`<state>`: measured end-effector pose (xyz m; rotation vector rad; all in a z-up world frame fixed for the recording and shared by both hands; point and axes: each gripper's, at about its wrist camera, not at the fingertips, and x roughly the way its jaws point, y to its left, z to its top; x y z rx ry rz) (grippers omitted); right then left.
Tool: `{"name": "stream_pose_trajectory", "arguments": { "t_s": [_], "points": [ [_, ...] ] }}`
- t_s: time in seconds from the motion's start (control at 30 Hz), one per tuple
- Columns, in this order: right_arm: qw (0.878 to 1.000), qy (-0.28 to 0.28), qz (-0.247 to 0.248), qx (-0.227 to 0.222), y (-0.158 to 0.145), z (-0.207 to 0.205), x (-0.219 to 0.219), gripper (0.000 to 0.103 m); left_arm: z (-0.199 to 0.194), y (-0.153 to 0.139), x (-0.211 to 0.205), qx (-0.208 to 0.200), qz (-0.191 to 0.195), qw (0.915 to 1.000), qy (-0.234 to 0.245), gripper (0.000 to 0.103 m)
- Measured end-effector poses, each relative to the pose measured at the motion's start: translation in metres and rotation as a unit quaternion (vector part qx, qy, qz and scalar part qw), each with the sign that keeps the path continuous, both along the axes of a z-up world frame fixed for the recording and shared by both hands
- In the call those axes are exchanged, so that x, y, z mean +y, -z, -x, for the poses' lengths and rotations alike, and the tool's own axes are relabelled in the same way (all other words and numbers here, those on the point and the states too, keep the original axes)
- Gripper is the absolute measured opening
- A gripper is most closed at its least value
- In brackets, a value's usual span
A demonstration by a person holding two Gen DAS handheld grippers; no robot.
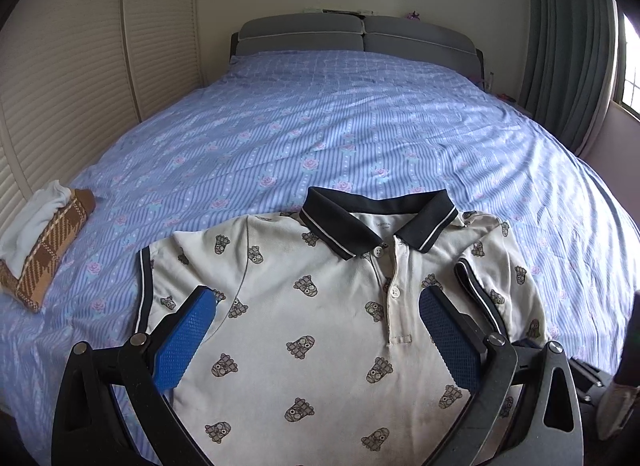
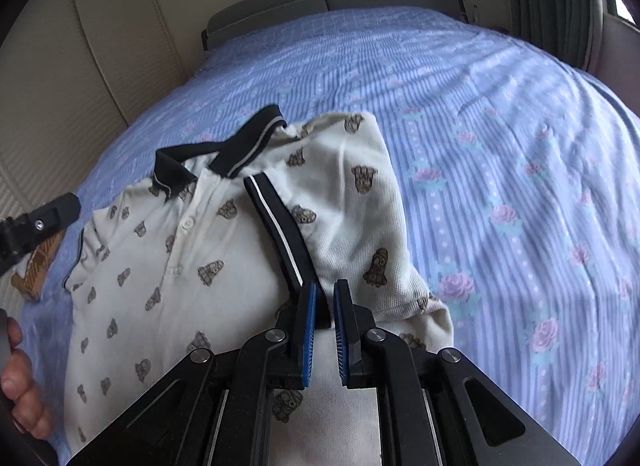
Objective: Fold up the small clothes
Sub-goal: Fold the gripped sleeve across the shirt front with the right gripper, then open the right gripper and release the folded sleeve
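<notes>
A small white polo shirt (image 1: 320, 326) with a black collar and printed figures lies face up on the bed, collar away from me. Its right sleeve (image 1: 496, 286) is folded in over the chest. My left gripper (image 1: 316, 306) is open wide above the shirt's chest, empty. In the right wrist view the shirt (image 2: 168, 266) lies left of centre, and my right gripper (image 2: 325, 294) is nearly shut, its blue pads pinching the black-trimmed cuff (image 2: 280, 234) of the folded sleeve.
The bed (image 1: 360, 125) has a blue striped floral sheet and a grey headboard (image 1: 360, 33). A brown plaid tissue box (image 1: 44, 250) sits at the bed's left edge. Louvred wardrobe doors stand left, curtains (image 1: 568, 45) right. A hand (image 2: 20, 378) shows at lower left.
</notes>
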<state>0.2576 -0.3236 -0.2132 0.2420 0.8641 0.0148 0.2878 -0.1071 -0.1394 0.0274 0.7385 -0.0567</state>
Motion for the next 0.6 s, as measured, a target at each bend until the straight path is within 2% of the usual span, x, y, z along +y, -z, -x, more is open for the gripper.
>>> {"name": "stream_pose_trajectory", "arguments": {
  "t_s": [0.13, 0.3, 0.37, 0.4, 0.5, 0.6],
  "points": [
    [1.0, 0.008, -0.005, -0.002, 0.003, 0.007, -0.003, 0.011, 0.001, 0.002, 0.005, 0.003, -0.002, 1.0, -0.002, 0.103],
    [0.999, 0.013, 0.008, -0.033, -0.016, 0.016, -0.001, 0.011, 0.004, 0.003, 0.012, 0.004, 0.002, 1.0, -0.006, 0.103],
    [0.999, 0.011, 0.016, -0.028, -0.015, 0.012, 0.001, 0.026, 0.005, 0.004, 0.016, 0.007, 0.003, 1.0, -0.006, 0.103],
    [1.0, 0.012, 0.018, -0.018, -0.011, 0.01, 0.002, 0.029, 0.005, 0.006, 0.018, 0.007, 0.003, 0.9999, -0.007, 0.103],
    [1.0, 0.012, 0.027, 0.005, 0.0, 0.005, 0.009, 0.029, 0.008, 0.01, 0.026, 0.006, 0.006, 1.0, -0.005, 0.103],
    [0.998, 0.019, 0.053, -0.028, -0.017, 0.014, 0.024, 0.029, 0.009, 0.015, 0.04, 0.007, 0.01, 0.9999, -0.005, 0.103]
  ]
}}
